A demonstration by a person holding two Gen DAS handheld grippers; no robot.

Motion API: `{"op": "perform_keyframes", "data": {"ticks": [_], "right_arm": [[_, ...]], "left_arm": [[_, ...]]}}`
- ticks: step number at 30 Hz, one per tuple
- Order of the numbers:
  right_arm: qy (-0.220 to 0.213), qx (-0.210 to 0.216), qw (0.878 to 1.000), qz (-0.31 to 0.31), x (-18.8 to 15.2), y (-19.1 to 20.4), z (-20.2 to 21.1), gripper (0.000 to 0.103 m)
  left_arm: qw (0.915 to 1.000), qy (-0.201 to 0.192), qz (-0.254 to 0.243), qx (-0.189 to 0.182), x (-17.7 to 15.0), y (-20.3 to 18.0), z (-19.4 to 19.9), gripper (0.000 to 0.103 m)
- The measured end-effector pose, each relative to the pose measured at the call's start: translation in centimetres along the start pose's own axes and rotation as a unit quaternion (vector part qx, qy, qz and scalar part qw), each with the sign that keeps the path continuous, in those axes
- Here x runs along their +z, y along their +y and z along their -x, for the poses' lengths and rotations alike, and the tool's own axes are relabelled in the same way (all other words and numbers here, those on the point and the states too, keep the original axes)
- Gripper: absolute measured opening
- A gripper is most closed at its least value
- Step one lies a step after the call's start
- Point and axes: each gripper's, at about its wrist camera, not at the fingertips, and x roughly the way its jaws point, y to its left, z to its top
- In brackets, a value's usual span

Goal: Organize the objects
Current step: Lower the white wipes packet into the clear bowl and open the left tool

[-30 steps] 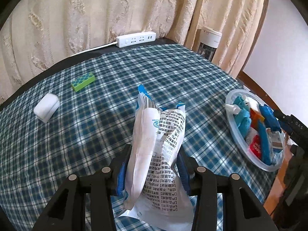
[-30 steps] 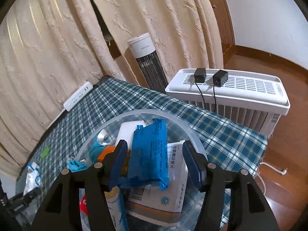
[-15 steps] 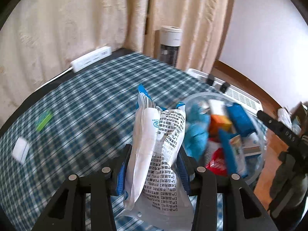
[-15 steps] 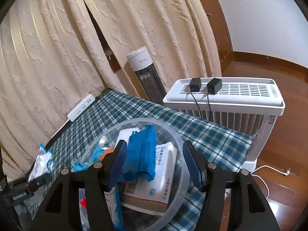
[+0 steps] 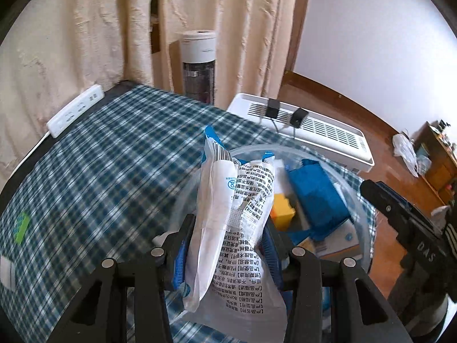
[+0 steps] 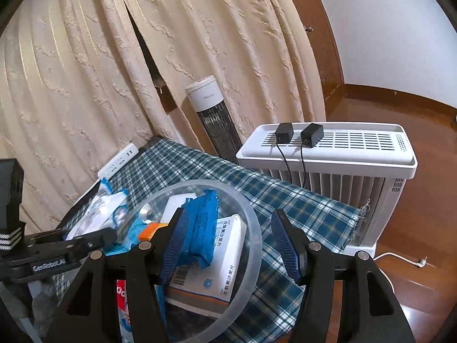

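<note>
My left gripper point(image 5: 228, 223) is shut on a white printed packet point(image 5: 228, 183) with blue trim, which stands upright between the pads. It hangs over the near left part of a clear plastic bowl point(image 5: 285, 148). The bowl holds a blue pack point(image 6: 200, 223), a white box point(image 6: 222, 257), an orange piece point(image 5: 281, 211) and other small items. My right gripper point(image 6: 228, 217) is open at the bowl's right side; the bowl's rim point(image 6: 254, 228) runs between its fingers without touching the pads. The right wrist view shows the packet point(image 6: 97, 208) left of the bowl.
The bowl sits on a blue plaid cloth point(image 5: 114, 171) near the table's right end. A white power strip point(image 5: 75, 110) lies at the back, a green item point(image 5: 21, 223) at far left. Beyond the table stand a tower fan point(image 5: 198, 65) and a white heater point(image 6: 328, 154).
My left gripper has swung right with the packet, from over the open cloth to above the bowl. The right gripper has drawn back a little from the bowl.
</note>
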Motion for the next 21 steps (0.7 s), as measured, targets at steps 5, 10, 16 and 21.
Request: {"op": "perform_keyframes", "data": {"ticks": [5, 10, 16, 21], "right_arm": [[-0.002, 0.000, 1.000, -0.002, 0.1, -0.1, 0.1, 0.062], [0.002, 0.002, 1.000, -0.007, 0.1, -0.3, -0.1, 0.062], [0.009, 0.006, 1.000, -0.007, -0.1, -0.4, -0.5, 0.062], [0.010, 0.009, 1.000, -0.009, -0.2, -0.4, -0.6, 0.062]], "left_arm": [[0.9999, 0.001, -0.014, -0.004, 1.1, -1.1, -1.2, 0.047], [0.9998, 0.012, -0.013, -0.009, 1.5, -1.4, -2.4, 0.047], [0.9999, 0.009, -0.007, -0.005, 1.5, -1.2, -2.5, 0.067], [0.9999, -0.009, 0.002, -0.006, 1.5, -0.6, -1.4, 0.080]]}}
